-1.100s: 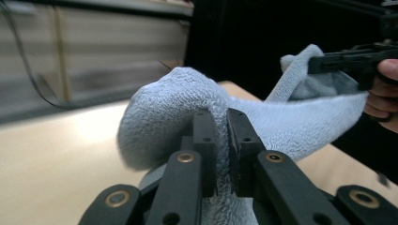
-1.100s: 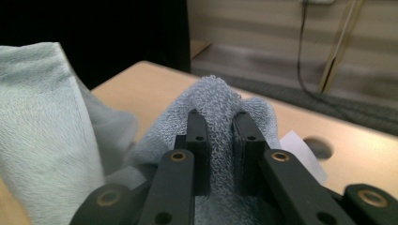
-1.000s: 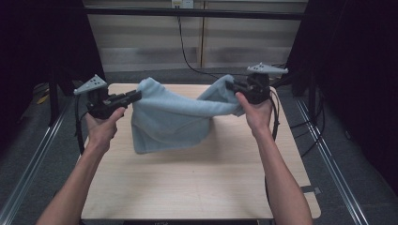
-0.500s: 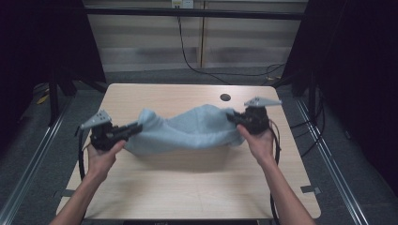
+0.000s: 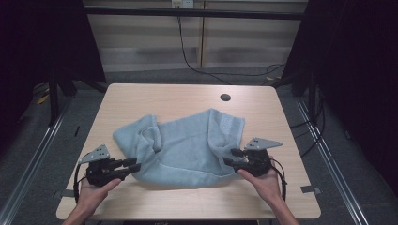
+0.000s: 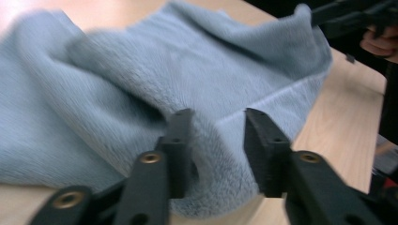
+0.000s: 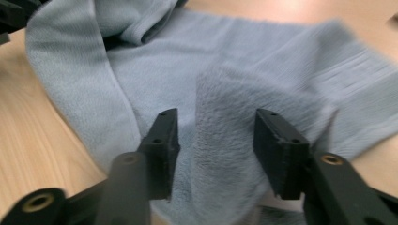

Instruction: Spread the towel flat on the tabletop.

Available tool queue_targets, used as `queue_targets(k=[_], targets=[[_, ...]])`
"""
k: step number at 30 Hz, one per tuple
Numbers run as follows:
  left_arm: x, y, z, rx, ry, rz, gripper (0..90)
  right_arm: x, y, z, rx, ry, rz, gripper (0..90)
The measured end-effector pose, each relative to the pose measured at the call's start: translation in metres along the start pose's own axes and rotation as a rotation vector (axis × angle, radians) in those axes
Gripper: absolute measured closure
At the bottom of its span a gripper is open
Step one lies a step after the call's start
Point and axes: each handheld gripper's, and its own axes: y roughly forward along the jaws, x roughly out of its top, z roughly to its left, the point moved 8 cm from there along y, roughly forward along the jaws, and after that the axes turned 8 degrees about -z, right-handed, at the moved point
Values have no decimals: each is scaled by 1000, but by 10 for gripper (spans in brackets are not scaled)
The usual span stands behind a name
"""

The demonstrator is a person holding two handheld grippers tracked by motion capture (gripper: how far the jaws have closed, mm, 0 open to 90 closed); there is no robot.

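Observation:
A light blue towel (image 5: 187,145) lies rumpled on the wooden table (image 5: 155,98), with a fold along its left side. My left gripper (image 5: 133,164) sits low at the towel's near left corner. Its jaws have just been opening and stand apart around a soft fold of towel (image 6: 220,140) without pinching it. My right gripper (image 5: 229,157) rests at the near right corner. Its jaws have also just been opening, and a ridge of towel (image 7: 220,117) rises loosely between them. The other hand's gripper (image 6: 347,18) shows at the far end of the towel.
A small dark round hole (image 5: 225,97) sits in the tabletop near the far edge. Bare wood runs in front of the towel toward the near edge. Metal rails (image 5: 37,150) flank the table on the floor, and a black cable (image 5: 187,56) hangs at the back wall.
Both hands came down and toward the near edge, bringing the towel from hanging stretched in the air to lying on the table. Both pairs of jaws opened and let go of its corners.

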Motion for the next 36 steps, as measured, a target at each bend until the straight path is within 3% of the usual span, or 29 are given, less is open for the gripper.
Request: queue_targets(k=[1,3,4,6,7,8,10,11,12,13,14,16,17,18,19,21,24,25,26,27,29,31,32,33,35,36], targets=[[5,1,0,3,7,-8,589,3,-7,-2,-15,-9,-19,470],[11,8,2,9,10,-16,589,7,-22,-12,-23,50,-78,460],[12,13,3,5,17,-6,589,7,-22,-12,-23,50,-78,460],[9,32,8,-1,6,4,589,4,-30,-25,-41,95,-90,465],[9,32,8,-1,6,4,589,4,-30,-25,-41,95,-90,465],[4,41,13,5,5,31,588,-1,-34,-38,-67,124,-103,494],[-16,59,25,41,-4,127,605,-3,-37,-51,-98,141,-123,530],[-25,63,29,65,26,171,627,-6,-36,-57,-101,151,-126,534],[-25,63,29,65,26,171,639,-9,-35,-63,-125,144,-118,551],[-35,65,32,72,29,199,639,-9,-35,-63,-125,144,-118,551],[-42,66,33,60,14,199,684,-19,-30,-68,-102,181,-87,577],[-41,64,34,62,20,205,700,-23,-28,-67,-96,181,-73,580],[-41,64,34,59,14,210,711,-31,-22,-62,-48,183,-41,546],[-42,64,34,59,5,205,711,-31,-22,-62,-48,183,-41,546],[-43,63,34,56,0,199,711,-36,-18,-53,12,181,-9,513],[-43,63,35,54,-2,198,711,-36,-18,-52,7,170,1,496],[-43,61,35,54,-8,195,712,-42,-16,-46,13,195,30,465],[-43,60,36,57,-9,200,720,-52,-12,-45,30,216,61,530],[-43,60,37,60,-11,198,725,-55,-11,-45,33,219,71,656],[-43,60,37,60,-11,198,744,-55,-11,-45,33,219,71,656],[-43,58,40,70,-17,203,760,-50,-12,-46,31,193,29,882],[-43,55,43,86,-22,203,772,-45,-14,-48,13,178,11,886],[-43,53,45,96,-25,202,773,-28,-25,-58,-53,133,-32,889],[-43,52,46,97,-33,200,773,-28,-25,-58,-53,133,-32,889],[-44,47,48,105,-42,202,773,-2,-47,-73,-134,81,-108,888],[-44,47,48,105,-42,202,773,-2,-47,-73,-134,81,-108,888]])
